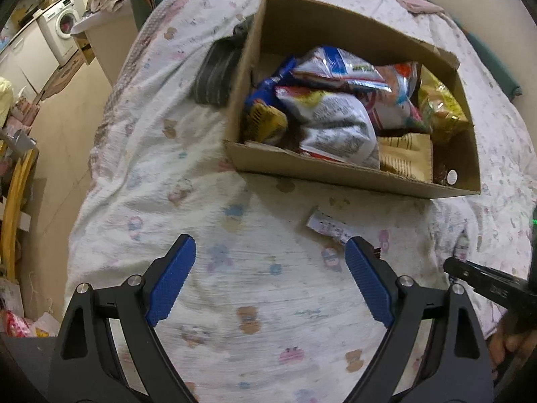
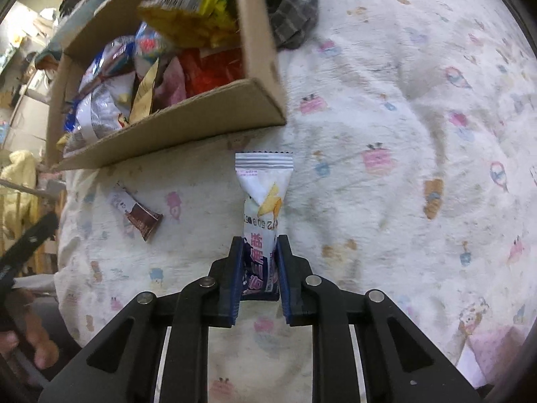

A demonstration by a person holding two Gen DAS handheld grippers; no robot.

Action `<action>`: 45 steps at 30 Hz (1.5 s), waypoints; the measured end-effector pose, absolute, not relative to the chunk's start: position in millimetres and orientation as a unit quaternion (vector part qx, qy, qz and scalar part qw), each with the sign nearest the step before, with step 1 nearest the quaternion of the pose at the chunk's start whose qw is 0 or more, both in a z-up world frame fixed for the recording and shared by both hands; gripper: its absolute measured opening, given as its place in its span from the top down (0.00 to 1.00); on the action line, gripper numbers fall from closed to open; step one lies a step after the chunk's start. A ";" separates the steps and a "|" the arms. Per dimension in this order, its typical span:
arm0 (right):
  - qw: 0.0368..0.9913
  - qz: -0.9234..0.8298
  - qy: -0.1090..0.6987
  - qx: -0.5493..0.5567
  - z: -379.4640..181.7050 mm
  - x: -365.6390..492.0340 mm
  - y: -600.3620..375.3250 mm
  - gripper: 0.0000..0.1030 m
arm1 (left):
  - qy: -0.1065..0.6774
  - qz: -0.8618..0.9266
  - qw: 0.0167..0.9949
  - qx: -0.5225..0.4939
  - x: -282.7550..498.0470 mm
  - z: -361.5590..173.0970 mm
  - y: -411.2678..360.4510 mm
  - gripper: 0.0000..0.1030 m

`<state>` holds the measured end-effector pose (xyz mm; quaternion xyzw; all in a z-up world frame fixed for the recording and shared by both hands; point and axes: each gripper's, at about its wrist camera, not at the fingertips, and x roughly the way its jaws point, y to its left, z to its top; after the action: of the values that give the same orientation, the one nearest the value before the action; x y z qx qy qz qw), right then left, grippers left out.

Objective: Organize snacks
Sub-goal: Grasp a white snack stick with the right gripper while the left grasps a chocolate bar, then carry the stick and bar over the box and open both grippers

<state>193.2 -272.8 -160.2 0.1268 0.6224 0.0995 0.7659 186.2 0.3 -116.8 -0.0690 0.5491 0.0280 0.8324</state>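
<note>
**Box nearly full, two small packets left to go in**

On my left, my left gripper hangs wide open over the printed bedspread with nothing between its blue pads. Just ahead of it lies a small brown-ended snack stick, loose on the cover and not yet picked up; I judge that one is next for this hand.

Further along, the cardboard box sits on the bed, already heaped with snack bags, so most of the sorting looks done.

On my right, my right gripper is pinched tight on the lower end of a white and purple snack packet, whose crimped top points toward the box corner. It is near the box but outside it, so it has yet to be dropped in.
</note>
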 end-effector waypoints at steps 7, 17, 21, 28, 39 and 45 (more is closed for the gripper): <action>0.772 0.094 0.614 0.135 -152.3 192.3 -303.6 0.81 | 0.586 0.027 0.803 -0.103 204.9 -144.5 -22.6 0.14; 0.785 0.104 0.594 0.141 -137.9 193.5 -321.9 0.81 | 0.600 0.029 0.794 -0.094 226.9 -173.4 -54.2 0.14; 0.786 0.108 0.594 0.134 -139.2 195.5 -314.0 0.81 | 0.618 0.029 0.783 -0.066 227.0 -189.5 -61.2 0.30; 0.786 0.111 0.595 0.125 -142.7 198.6 -295.7 0.81 | 0.631 0.021 0.773 -0.067 219.1 -187.3 -47.5 0.71; 0.783 0.136 0.599 0.098 -145.9 197.1 -262.3 0.81 | 0.638 0.005 0.767 -0.073 186.9 -175.5 -21.3 0.83; 0.784 0.172 0.593 0.062 -139.1 187.2 -233.1 0.81 | 0.626 -0.010 0.776 -0.068 165.7 -155.8 -8.0 0.87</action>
<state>187.2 -233.1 -139.1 0.0619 0.5929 0.1725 0.7841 165.7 -8.0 -155.8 -0.0682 0.6264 -0.0098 0.7765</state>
